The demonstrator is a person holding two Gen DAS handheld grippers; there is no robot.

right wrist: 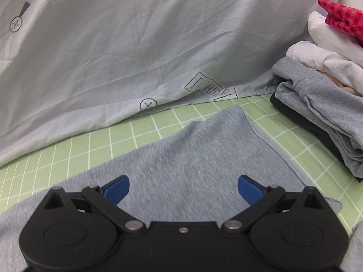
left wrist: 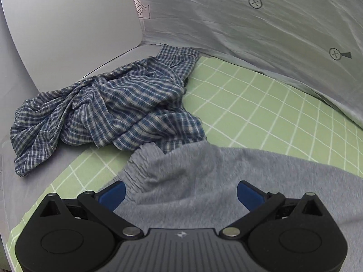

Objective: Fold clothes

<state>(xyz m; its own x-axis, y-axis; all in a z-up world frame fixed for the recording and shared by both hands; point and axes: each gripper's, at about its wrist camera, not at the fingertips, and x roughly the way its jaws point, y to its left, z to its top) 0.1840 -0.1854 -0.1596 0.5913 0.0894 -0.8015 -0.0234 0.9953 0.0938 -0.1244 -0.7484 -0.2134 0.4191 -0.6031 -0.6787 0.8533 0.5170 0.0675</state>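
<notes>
A grey fleece garment lies spread on the green checked sheet; its gathered elastic edge shows at the left. My left gripper hovers open over that end, blue fingertips wide apart with nothing between them. In the right wrist view the same grey garment stretches away to a corner near the pale cover. My right gripper is open above it, holding nothing.
A crumpled blue plaid shirt lies at the left, half off the sheet. A pale grey printed cover rises behind. A stack of folded clothes, grey, white and red, sits at the right.
</notes>
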